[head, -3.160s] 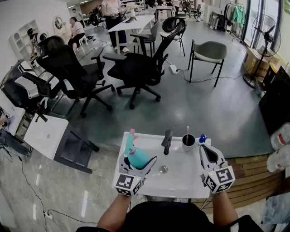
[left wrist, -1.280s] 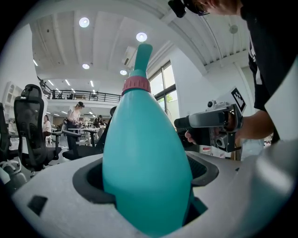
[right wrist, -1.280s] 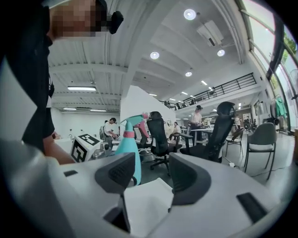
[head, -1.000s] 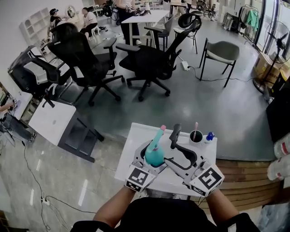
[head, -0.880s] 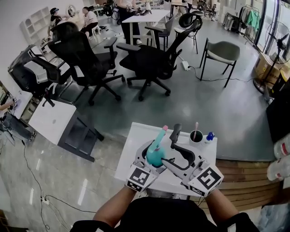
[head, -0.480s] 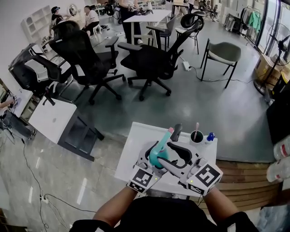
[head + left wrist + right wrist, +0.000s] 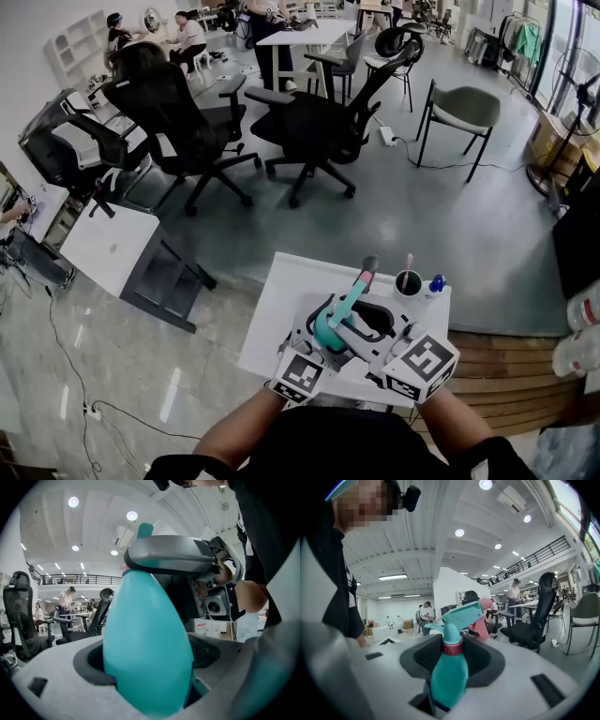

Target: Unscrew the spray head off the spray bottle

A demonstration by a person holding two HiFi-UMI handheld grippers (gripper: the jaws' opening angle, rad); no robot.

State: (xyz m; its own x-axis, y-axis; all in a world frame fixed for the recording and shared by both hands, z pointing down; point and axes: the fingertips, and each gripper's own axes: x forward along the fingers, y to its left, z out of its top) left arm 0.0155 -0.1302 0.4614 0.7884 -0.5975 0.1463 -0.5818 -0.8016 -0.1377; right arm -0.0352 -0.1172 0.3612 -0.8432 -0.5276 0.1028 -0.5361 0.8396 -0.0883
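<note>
Teal spray bottle (image 7: 330, 322) tilts above the white surface (image 7: 272, 307), its body clamped in the left hand-held gripper (image 7: 147, 667). The right hand-held gripper (image 7: 451, 652) is closing its jaws around the neck below the spray head (image 7: 457, 615), with gaps either side.

Left tongs (image 7: 317, 333), in from seven o'clock, clamp the spray bottle (image 7: 328, 325) by its body; right tongs (image 7: 352, 328), from five o'clock, are closing around its neck.
</note>
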